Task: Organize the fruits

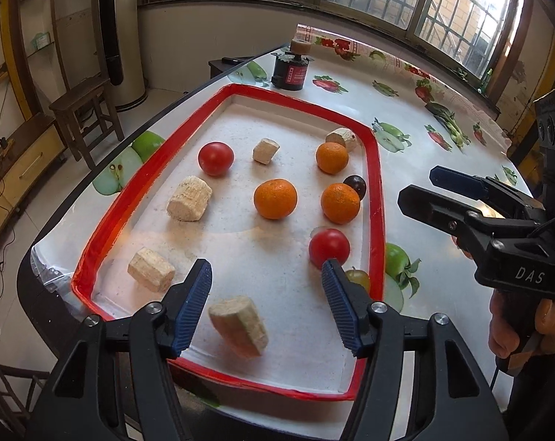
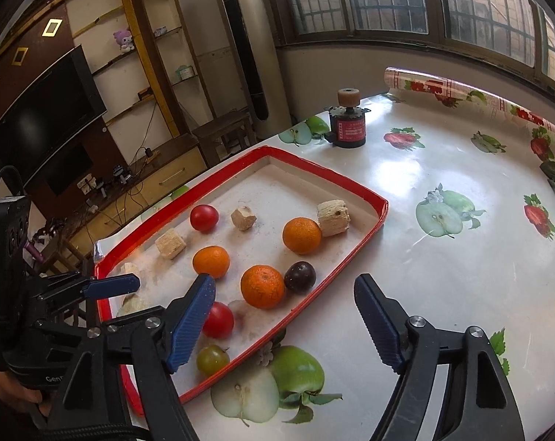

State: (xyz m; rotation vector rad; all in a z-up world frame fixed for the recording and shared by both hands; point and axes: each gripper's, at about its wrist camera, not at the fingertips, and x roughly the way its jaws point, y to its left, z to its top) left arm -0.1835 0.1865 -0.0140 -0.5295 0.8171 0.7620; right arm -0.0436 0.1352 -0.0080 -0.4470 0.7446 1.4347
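Fingers: left gripper (image 1: 265, 303) spread, empty, over tray (image 1: 375, 198) lower centre | right gripper (image 2: 285, 327) spread, empty, above counter (image 2: 424, 275) | oranges (image 1: 275, 199), tomatoes (image 1: 329, 248), plum (image 2: 300, 276), grape (image 2: 212, 359) scattered among crumbly blocks (image 1: 189, 199) | step unclear: sorting stage undecidable.

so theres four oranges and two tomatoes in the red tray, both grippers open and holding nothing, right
Not quite: the red tray holds three oranges, not four, at and. The right wrist view shows all three plainly. The rest stands: two tomatoes lie in the tray, and the left gripper and right gripper are both open and hold nothing.
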